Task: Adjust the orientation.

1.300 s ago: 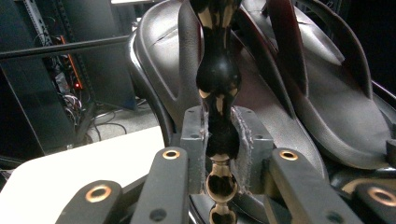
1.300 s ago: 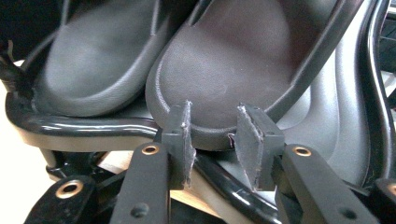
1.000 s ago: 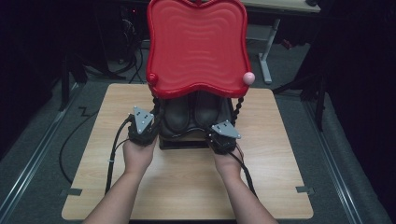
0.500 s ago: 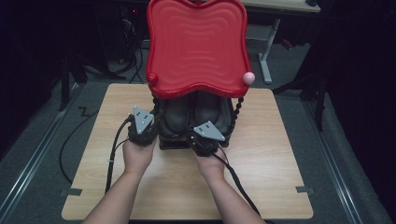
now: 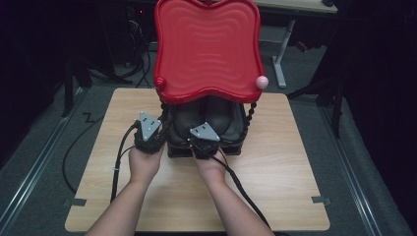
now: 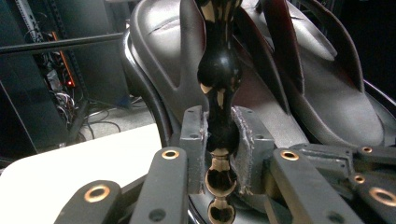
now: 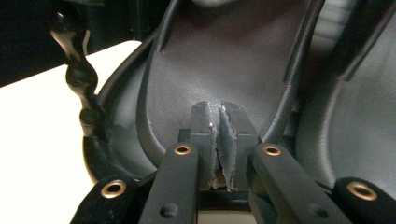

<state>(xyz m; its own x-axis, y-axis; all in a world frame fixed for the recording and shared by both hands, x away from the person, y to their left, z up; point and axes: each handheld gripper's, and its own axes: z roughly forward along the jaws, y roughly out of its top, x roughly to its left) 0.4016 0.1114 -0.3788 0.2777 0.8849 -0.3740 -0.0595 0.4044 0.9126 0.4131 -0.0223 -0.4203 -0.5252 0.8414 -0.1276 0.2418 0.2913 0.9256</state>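
A small rack stands mid-table: a wavy red top shelf (image 5: 206, 49) on black beaded posts, with a pair of dark sandals (image 5: 226, 118) on the lower level. My left gripper (image 5: 158, 130) is at the rack's front left corner. In the left gripper view it (image 6: 220, 140) is shut on the left beaded post (image 6: 219, 70). My right gripper (image 5: 201, 133) is at the heel of the left sandal. In the right gripper view its pads (image 7: 219, 116) meet over that sandal's grey insole (image 7: 224, 60), and nothing shows between them.
The right post (image 5: 252, 118) stands free, and a pink ball (image 5: 262, 82) caps the red shelf's right corner. Bare wooden table (image 5: 295, 187) lies to the right and in front of the rack. Cables trail back from both grippers. Dark floor and desk legs surround the table.
My right gripper has moved left from the rack's front right corner to the heel of the left sandal. The left gripper has stayed on its post.
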